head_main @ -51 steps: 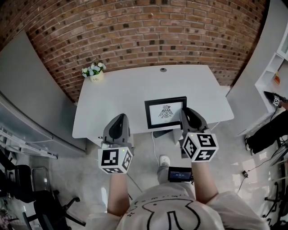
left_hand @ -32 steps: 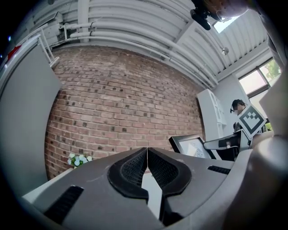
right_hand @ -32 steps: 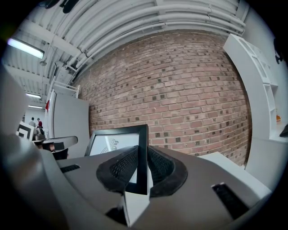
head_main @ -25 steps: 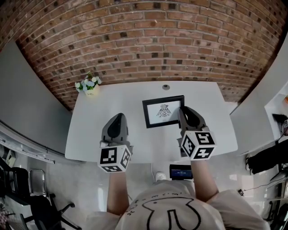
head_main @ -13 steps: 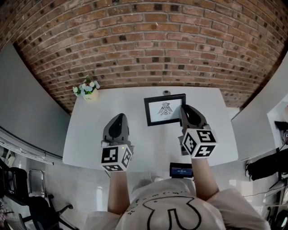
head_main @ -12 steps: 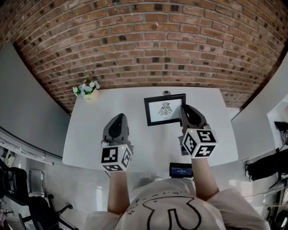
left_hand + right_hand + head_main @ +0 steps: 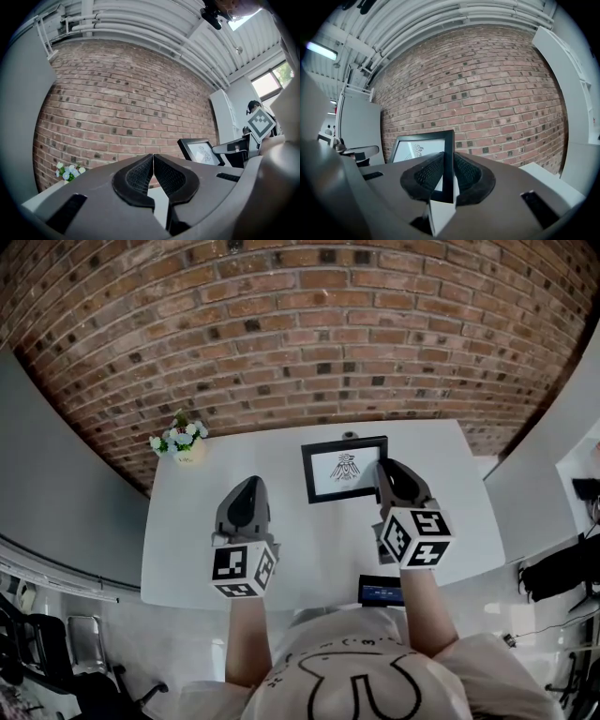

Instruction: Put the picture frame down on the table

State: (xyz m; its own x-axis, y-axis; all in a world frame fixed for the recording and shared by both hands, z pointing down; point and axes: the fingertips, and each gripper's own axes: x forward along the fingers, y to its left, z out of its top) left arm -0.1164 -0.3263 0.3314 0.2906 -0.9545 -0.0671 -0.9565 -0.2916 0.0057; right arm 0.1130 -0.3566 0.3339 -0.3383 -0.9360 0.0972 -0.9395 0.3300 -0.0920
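Head view steeply down over white bench (image 7: 319, 540); gripper views low, level; black rectangular picture frame (image 7: 419, 150) in all.

white table (image 7: 314, 542); flower pot (image 7: 183, 442) on far left corner

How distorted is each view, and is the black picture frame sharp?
Head view: the red brick wall bows strongly, the black rectangular picture frame is sharp. Left gripper view: dark round corners, frame small. Right gripper view: same vignette, frame edge crisp.
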